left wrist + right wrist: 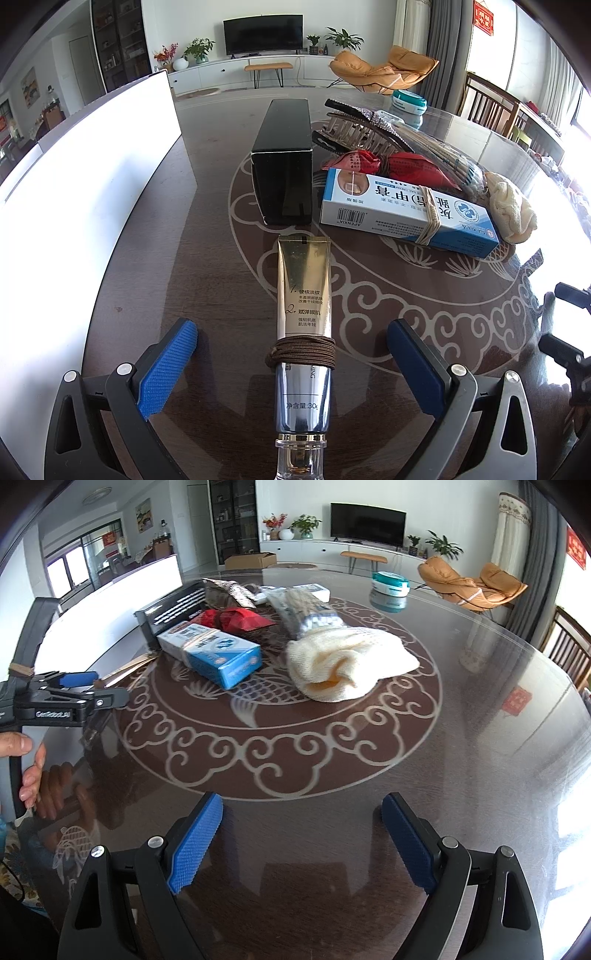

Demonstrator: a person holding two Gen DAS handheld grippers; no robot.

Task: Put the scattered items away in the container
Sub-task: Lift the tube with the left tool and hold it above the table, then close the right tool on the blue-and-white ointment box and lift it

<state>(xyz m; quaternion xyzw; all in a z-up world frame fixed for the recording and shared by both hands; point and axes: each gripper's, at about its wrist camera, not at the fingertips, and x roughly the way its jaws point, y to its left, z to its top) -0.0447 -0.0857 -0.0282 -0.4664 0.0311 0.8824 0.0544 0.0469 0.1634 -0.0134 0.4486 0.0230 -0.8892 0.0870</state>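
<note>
Left wrist view: the left gripper [291, 365] has its blue fingers [168, 369] spread wide, released, either side of a gold and silver tube [303, 325] lying on the dark patterned table [388, 306]. The tube, bound with a brown cord [301, 352], reads "净含量:30g" near its cap. At 12 o'clock stands a long black box [284, 155]; at 1 o'clock a blue and white carton [406, 210] printed "APENXIA", tied with a rubber band. Behind it lie a red packet [388, 166], a hair claw [362, 129] and a cream cloth [511, 210]. The white container [92, 177] fills 10 o'clock.

Right wrist view: the right gripper [301, 843] is likewise released, its fingers [195, 845] wide apart over bare table. The items cluster at 12 o'clock. At 9 o'clock a hand [26, 760] holds the left gripper, marked "GenRobot.AI".
</note>
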